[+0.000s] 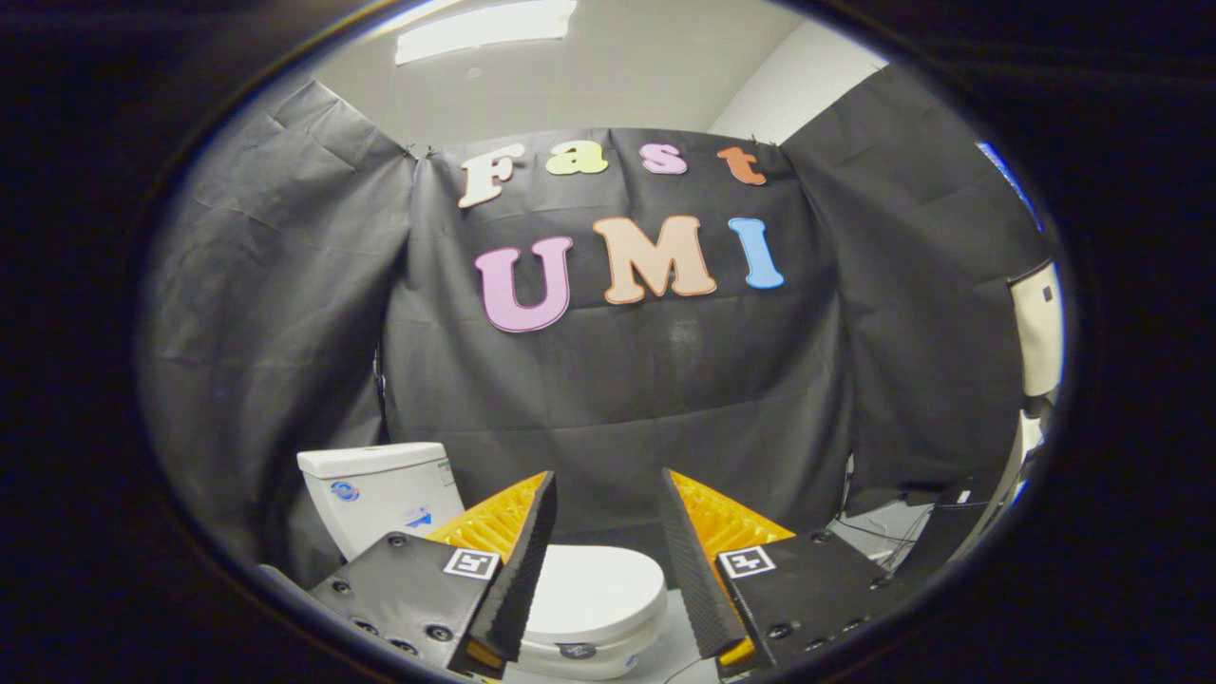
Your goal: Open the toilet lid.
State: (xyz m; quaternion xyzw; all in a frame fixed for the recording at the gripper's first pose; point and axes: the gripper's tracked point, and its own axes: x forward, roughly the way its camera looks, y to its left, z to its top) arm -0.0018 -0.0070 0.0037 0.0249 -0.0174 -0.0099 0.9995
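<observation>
Claw (608, 494) wide open, holding nothing, poised above closed toilet lid (594, 594) w/ tank (375, 489) behind-left.

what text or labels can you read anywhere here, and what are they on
Toilet tank: a round blue logo, an arrow sticker and a small label at its corner, all too small to read.
Toilet lid: a dark badge at its front edge, too blurred to read.
Gripper, fingers open above the shut lid: square black-and-white marker tags, patterns and not words.
Nothing can be quoted.
</observation>
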